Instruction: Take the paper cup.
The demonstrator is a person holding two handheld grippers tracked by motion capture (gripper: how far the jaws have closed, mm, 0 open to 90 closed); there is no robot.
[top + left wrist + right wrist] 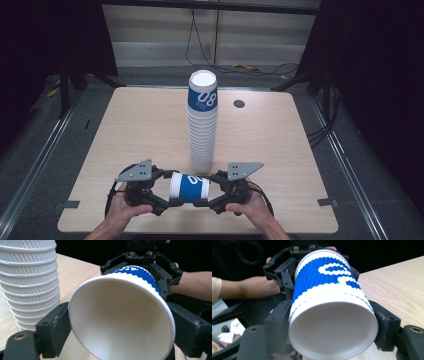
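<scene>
Currently a single blue-and-white paper cup (189,187) lies on its side, held off the table near the front edge between both grippers. Left gripper (172,201) has its fingers (53,331) clamped on the rim end; right gripper (200,201) has its fingers (278,323) closed around the base end, though how firmly they press is not clear. Tall stack of cups (202,125) stands upright just behind, mid-table. Judgement: one cup is free of the stack; it has yet to be set down, and the stack remains to be worked through.
</scene>
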